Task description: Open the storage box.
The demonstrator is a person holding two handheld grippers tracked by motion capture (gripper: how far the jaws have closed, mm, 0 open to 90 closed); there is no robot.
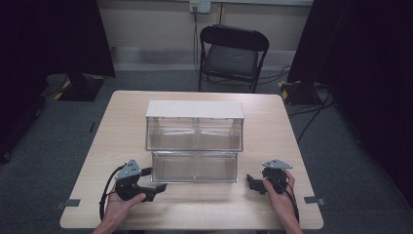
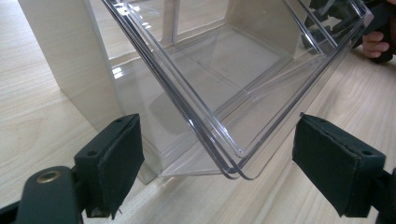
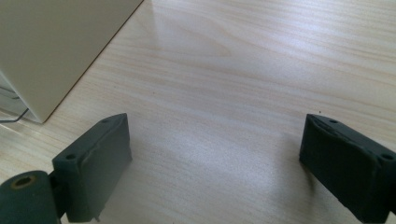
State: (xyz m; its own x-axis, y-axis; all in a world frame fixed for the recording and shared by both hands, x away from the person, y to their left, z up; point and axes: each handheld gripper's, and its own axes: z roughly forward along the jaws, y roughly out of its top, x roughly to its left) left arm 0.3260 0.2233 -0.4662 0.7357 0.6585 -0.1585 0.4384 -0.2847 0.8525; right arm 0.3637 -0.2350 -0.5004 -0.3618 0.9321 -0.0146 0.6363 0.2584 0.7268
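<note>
Both claws gape wide, holding nothing. Left gripper (image 1: 155, 187) rests on the table (image 1: 204, 209), its pads (image 2: 112, 161) flanking the near corner of the clear two-tier bin unit (image 1: 195, 146) just ahead. Right gripper (image 1: 251, 183) sits beside the unit's white side wall (image 3: 51, 51), apart from it.

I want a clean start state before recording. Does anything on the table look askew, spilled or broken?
Nothing stands out. The clear two-tier bin unit sits square on the table, its bins tilted forward alike and apparently empty. The left gripper and right gripper rest open on either side, touching nothing.
</note>
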